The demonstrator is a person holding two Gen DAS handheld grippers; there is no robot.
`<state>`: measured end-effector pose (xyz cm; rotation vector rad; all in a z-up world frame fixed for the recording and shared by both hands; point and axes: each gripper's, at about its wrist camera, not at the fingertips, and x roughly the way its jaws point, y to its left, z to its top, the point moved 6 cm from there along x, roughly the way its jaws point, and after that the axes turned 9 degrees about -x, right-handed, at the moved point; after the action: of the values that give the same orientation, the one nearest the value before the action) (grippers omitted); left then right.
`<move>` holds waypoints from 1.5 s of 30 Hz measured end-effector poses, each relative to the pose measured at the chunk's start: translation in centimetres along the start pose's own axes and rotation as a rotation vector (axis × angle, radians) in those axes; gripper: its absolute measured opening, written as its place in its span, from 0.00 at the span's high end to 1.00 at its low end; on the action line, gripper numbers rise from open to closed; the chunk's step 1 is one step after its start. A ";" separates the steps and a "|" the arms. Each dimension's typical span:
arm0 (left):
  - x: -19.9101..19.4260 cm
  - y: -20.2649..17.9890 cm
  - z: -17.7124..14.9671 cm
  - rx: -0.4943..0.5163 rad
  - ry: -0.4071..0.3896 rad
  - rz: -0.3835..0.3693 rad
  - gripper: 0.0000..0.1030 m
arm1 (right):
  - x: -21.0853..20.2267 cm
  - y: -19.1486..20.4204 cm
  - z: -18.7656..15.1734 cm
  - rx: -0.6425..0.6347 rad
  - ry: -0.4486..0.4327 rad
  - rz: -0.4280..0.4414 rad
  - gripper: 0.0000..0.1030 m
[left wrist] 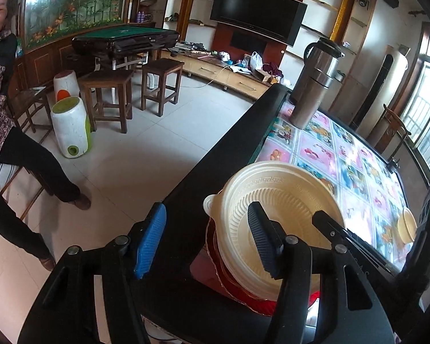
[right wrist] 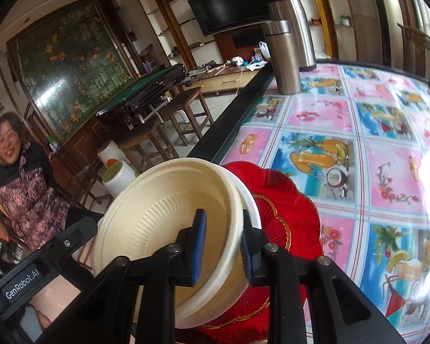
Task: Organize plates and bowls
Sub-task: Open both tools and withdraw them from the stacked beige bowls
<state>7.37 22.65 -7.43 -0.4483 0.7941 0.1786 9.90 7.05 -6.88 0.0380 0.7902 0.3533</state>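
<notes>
Living room, desk [right wrist: 358, 120] under a bright fruit-print cloth. Right tool [right wrist: 222, 246] pinches the rim of the tilted cream bowl [right wrist: 163, 215], pads on both sides of its wall, above a white bowl and red plates [right wrist: 286, 209] at the desk's near edge. Left tool [left wrist: 206, 238] is spread wide at 6 o'clock, gripping nothing. Steel flasks [right wrist: 283, 57] stand at 12 o'clock.

Pale tiled floor [left wrist: 146, 154], wooden stools [left wrist: 109, 91], wall television [left wrist: 258, 11], floral mural [left wrist: 71, 3], green-topped game table [left wrist: 126, 35].
</notes>
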 end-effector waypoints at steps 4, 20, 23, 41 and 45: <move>-0.5 0.1 0.1 -0.006 -0.009 0.006 0.43 | -1.8 0.6 0.8 -0.062 -0.064 -0.039 0.59; -1.2 -1.7 -0.3 0.038 -0.026 0.026 0.43 | -5.5 -3.3 1.2 -0.013 -0.135 -0.053 0.50; -1.5 -2.2 -0.4 0.046 -0.033 0.025 0.43 | -6.1 -4.8 1.1 0.011 -0.142 -0.064 0.50; -3.2 -7.7 -1.7 0.136 -0.045 0.000 0.43 | -8.5 -11.3 0.0 0.122 -0.161 -0.079 0.50; -3.7 -11.0 -3.3 0.188 -0.023 -0.072 0.37 | -9.1 -13.6 -0.7 0.150 -0.161 -0.098 0.50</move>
<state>6.17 11.34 -3.25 -0.2962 0.7629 0.0415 7.52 -8.80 -3.38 0.1655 0.6556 0.1947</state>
